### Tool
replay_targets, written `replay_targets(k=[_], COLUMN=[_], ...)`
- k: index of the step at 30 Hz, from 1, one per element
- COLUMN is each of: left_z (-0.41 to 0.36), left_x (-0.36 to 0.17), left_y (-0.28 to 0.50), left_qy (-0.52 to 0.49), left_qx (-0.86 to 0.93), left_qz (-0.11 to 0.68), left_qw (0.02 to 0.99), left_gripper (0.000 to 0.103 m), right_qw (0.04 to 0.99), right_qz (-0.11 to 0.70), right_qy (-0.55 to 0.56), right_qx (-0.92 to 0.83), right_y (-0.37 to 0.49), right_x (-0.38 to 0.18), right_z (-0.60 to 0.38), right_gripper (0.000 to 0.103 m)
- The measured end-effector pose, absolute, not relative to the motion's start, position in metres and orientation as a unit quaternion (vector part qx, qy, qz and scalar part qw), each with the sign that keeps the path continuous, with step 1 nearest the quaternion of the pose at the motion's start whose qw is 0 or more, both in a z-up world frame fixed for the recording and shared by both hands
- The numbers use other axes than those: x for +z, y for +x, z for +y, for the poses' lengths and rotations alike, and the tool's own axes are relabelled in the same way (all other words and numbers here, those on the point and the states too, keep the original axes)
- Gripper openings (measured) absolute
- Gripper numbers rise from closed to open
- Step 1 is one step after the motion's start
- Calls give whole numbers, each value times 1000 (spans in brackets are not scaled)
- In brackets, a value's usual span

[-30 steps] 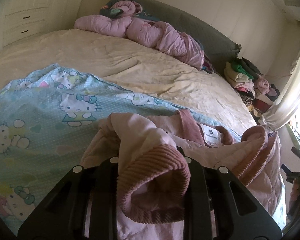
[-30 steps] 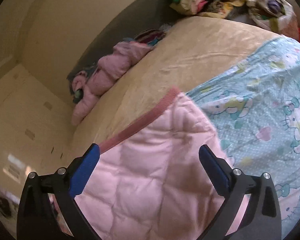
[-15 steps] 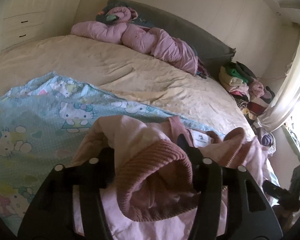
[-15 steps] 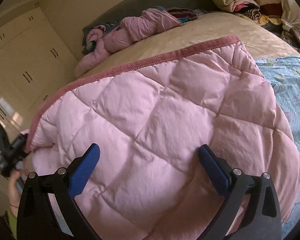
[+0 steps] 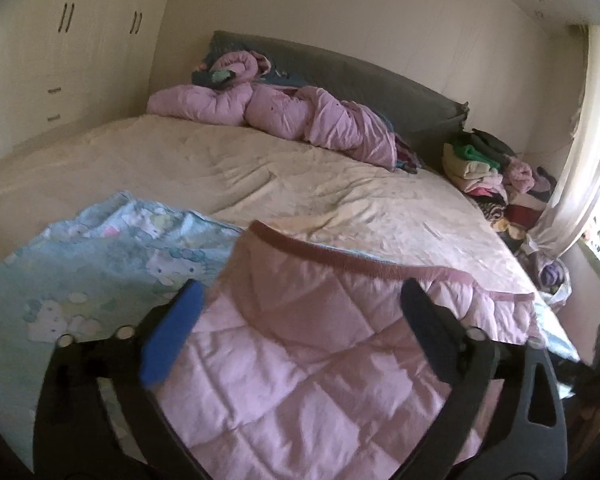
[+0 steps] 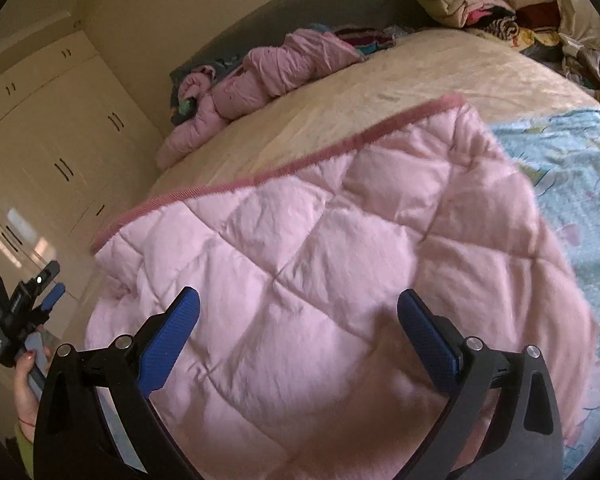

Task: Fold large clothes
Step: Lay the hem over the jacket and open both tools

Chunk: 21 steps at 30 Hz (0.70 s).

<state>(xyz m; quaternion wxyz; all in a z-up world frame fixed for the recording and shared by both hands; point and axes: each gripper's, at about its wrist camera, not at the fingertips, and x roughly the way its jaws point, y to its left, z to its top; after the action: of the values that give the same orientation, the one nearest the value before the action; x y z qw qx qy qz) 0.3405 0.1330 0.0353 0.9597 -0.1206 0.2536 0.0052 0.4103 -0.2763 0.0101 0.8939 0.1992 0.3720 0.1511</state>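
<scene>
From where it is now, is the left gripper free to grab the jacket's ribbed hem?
Probably yes. The left gripper is open above the pink quilted jacket, and the ribbed hem lies uncovered just ahead of its fingertips.

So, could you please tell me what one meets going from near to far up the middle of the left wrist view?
Left gripper → pink quilted jacket → its ribbed hem → cream bedspread → bundled pink duvet → grey headboard → wall.
</scene>
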Motion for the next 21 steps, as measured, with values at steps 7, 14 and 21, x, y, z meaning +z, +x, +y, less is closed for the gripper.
replay_targets(k=[7, 14, 21], left_z=[149, 185, 176], left_x=[17, -33, -61], left_y=[336, 331, 340], left_qy=[-110, -127, -154], left_qx=[29, 16, -40], left_qz=[288, 368, 404], left_qw=[951, 921, 901], left_gripper=[94, 94, 51], right_qw=[930, 928, 908], right_qz=[335, 359, 394], right_qy=[129, 93, 138], right_qx=[85, 24, 30], right_y=[393, 400, 409], right_x=[31, 13, -24], right_z=[-304, -338, -359], right_gripper=[99, 99, 84])
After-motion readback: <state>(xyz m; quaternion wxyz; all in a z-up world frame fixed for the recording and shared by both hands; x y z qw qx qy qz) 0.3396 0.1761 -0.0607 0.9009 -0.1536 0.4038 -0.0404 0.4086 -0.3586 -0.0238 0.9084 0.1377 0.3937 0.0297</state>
